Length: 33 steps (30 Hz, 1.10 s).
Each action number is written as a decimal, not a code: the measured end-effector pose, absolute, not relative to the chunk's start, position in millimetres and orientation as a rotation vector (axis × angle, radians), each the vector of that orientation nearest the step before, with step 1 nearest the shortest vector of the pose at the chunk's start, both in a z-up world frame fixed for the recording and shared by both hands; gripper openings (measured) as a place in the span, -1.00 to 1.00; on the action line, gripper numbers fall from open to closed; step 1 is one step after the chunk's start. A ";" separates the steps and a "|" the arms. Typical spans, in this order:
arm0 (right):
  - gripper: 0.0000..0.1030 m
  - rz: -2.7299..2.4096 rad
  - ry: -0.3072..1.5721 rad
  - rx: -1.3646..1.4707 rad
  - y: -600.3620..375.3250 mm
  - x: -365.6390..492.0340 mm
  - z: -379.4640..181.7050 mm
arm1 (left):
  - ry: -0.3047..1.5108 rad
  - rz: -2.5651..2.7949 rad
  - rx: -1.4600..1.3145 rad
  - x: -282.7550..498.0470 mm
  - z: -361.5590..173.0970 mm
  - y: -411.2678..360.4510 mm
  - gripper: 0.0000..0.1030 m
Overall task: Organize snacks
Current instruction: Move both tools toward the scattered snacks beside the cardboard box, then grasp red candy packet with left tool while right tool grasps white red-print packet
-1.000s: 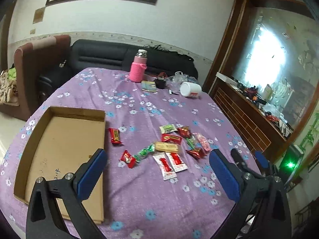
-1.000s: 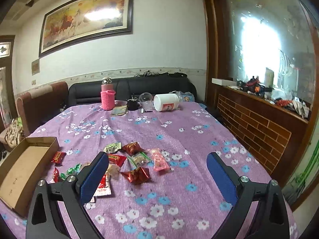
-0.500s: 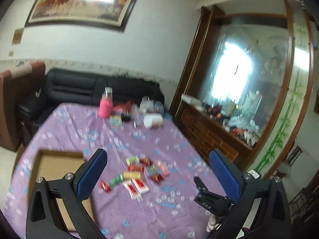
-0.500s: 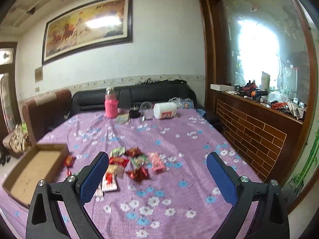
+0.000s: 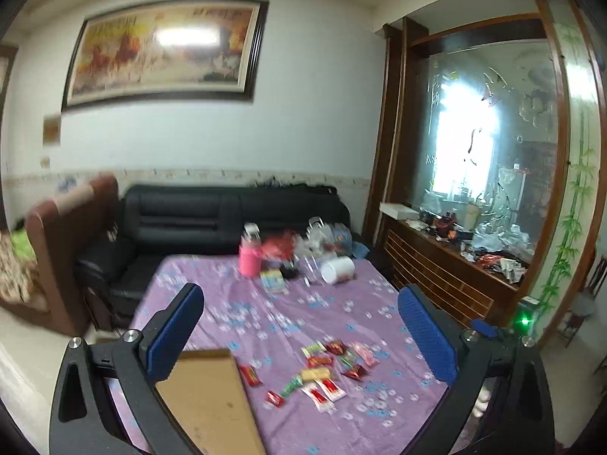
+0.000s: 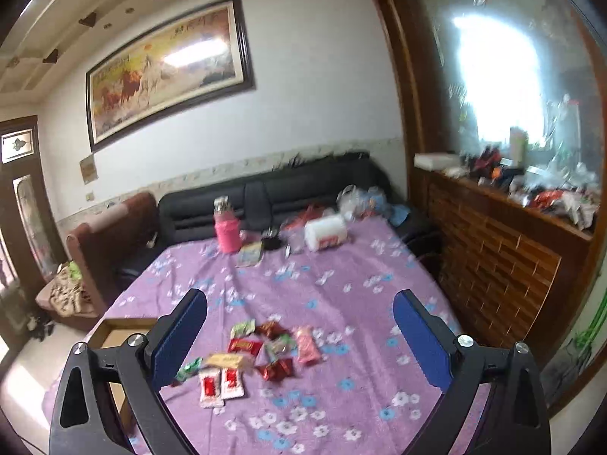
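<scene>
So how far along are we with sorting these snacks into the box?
Nothing looks done yet: the visible part of the cardboard box holds no snacks. Nothing is in hand either; the left tool and right tool are both open and raised above the table. All of it is left: the snack pile, including the two white-and-red packets and the pink wrapper, sits on the purple tablecloth.

A home living room, going by black leather sofa point(image 5: 235, 216), framed horse painting point(image 6: 167, 72) on the wall, flowered purple cloth over the counter point(image 6: 341, 292), cluttered wooden sideboard point(image 6: 504, 227).
</scene>
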State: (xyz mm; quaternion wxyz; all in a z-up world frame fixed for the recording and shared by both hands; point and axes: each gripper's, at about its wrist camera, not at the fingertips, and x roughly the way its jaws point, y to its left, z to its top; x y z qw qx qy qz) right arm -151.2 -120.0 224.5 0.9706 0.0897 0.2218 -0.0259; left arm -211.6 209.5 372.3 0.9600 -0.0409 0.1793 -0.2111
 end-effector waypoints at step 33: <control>-0.37 0.408 0.965 0.139 31.5 2.4 10.1 | 0.986 -0.488 -0.171 -35.8 40.0 147.4 -0.01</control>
